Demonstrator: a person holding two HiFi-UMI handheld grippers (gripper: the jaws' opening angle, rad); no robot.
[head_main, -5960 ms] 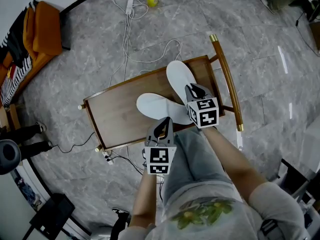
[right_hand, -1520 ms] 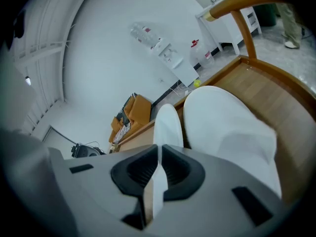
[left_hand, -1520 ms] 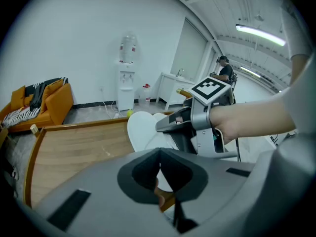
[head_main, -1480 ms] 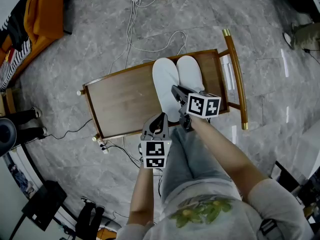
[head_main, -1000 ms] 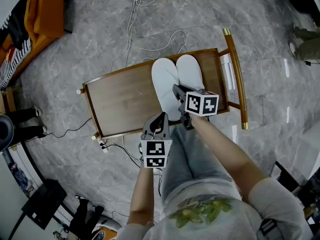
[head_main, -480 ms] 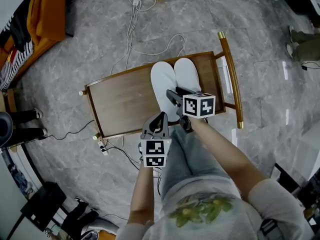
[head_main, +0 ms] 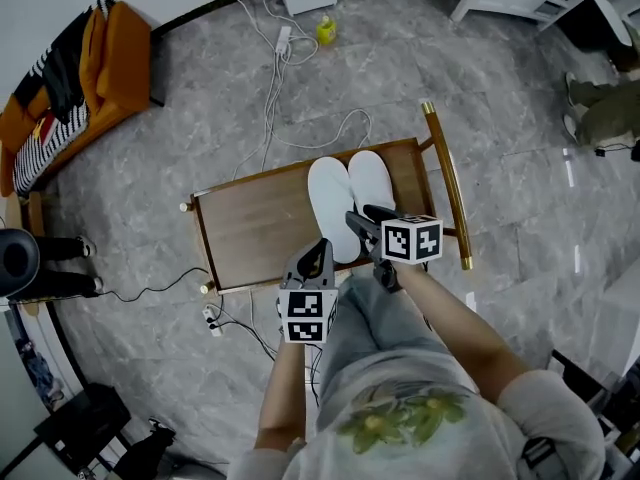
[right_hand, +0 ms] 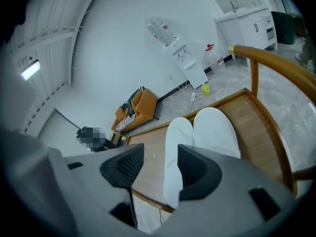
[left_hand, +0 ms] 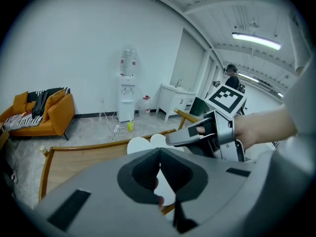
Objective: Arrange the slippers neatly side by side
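Note:
Two white slippers lie side by side on the wooden bench [head_main: 245, 230], toes pointing away from me: the left slipper [head_main: 330, 206] and the right slipper [head_main: 373, 181]. My right gripper [head_main: 361, 214] hovers over their heel ends, its jaws opening. In the right gripper view the left slipper's heel [right_hand: 174, 157] shows in the gap of the right gripper [right_hand: 160, 169], untouched by the pads, with the right slipper [right_hand: 216, 131] beside it. My left gripper [head_main: 318, 247] hangs at the bench's near edge, shut and empty [left_hand: 159, 174].
A curved wooden rail with gold tips [head_main: 447, 183] runs along the bench's right end. Cables [head_main: 268, 93] and a yellow bottle [head_main: 327, 31] lie on the grey floor beyond. An orange sofa [head_main: 100, 73] stands far left, and a water dispenser [left_hand: 127, 90] against the wall.
The slippers, crossed six seconds ago, now lie parallel. Over the last second my right gripper's jaws have spread and come off the slipper heel. The left gripper has stayed where it was.

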